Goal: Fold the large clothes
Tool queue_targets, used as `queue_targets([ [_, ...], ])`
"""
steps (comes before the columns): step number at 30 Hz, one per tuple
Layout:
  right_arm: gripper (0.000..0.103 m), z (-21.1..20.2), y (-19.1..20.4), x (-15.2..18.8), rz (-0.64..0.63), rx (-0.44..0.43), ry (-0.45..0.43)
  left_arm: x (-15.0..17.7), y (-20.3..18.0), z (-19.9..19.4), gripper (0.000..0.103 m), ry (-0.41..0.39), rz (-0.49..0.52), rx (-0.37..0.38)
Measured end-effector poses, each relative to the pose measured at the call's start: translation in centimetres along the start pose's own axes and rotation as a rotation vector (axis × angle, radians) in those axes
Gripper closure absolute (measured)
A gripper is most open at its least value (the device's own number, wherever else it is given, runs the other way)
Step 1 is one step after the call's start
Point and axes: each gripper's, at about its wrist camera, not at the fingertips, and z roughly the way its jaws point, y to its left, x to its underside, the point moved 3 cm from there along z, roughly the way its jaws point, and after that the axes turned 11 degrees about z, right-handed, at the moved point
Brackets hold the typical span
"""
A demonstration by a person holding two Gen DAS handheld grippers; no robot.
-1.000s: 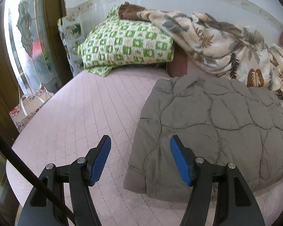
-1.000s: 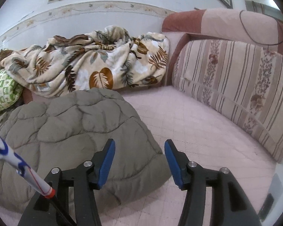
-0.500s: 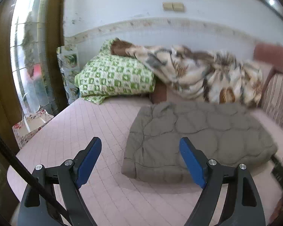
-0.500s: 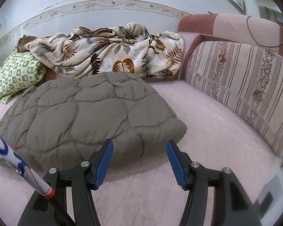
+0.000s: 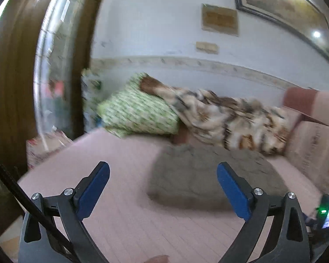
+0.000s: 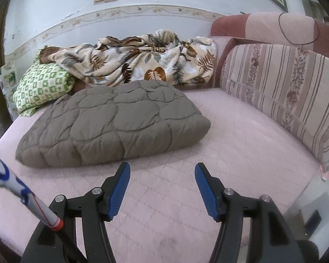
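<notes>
above the pink quilted bed cover (image 6: pixel 241 144), your right gripper (image 6: pixel 162 186) hangs with its blue pads spread wide and nothing between them. your left gripper (image 5: pixel 163 188) is also spread wide and empty, in a view smeared by motion blur. neither touches any cloth.

just beyond both grippers, in the middle of the bed cover, lies the grey quilted garment (image 6: pixel 114 120), already a thick, squarish bundle. from the garment, a green checked pillow (image 6: pixel 41 87) sits at its far left corner, a leaf-print blanket (image 6: pixel 142 63) is heaped along the wall behind it, and a striped bolster cushion (image 6: pixel 285 89) runs well off to its right.

the garment looks padded and puffy, so expect it to be light for its bulk, soft, springy and quick to puff back open. its shell looks smooth and may slide in the pads. if another fold is wanted, pinch deep at the two near corners, where the rolled edge gives a firm ridge, not the flat top, where only a thin skin of fabric would lift.
</notes>
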Motion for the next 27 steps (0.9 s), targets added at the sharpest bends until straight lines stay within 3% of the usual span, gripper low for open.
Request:
queue_targets([
  [7,0.033,-2.5,-0.5,2.0,-0.047,0.010,-0.012,0.8,-0.9,-0.9,0.005,0.039,-0.065,0.157],
  [12,0.033,-2.6,-0.9,3.0,-0.060,0.024,0.005,1.7,-3.1,-0.7,0.004,0.100,-0.038,0.281],
  [16,0.033,-2.7,-1.2,3.2,-0.055,0.030,0.005,3.4,-5.9,0.3,0.004,0.237,0.021,0.398],
  [18,0.033,-2.7,-1.3,3.1,-0.053,0.033,0.004,4.4,-6.9,0.9,0.004,0.296,0.046,0.388],
  [23,0.032,-2.7,-1.3,3.3,-0.052,0.041,0.004,6.1,-8.1,2.4,0.004,0.363,0.103,0.313],
  [27,0.031,-2.1,-1.4,3.7,-0.055,0.050,0.024,7.7,-8.8,3.5,0.004,0.419,0.150,0.294],
])
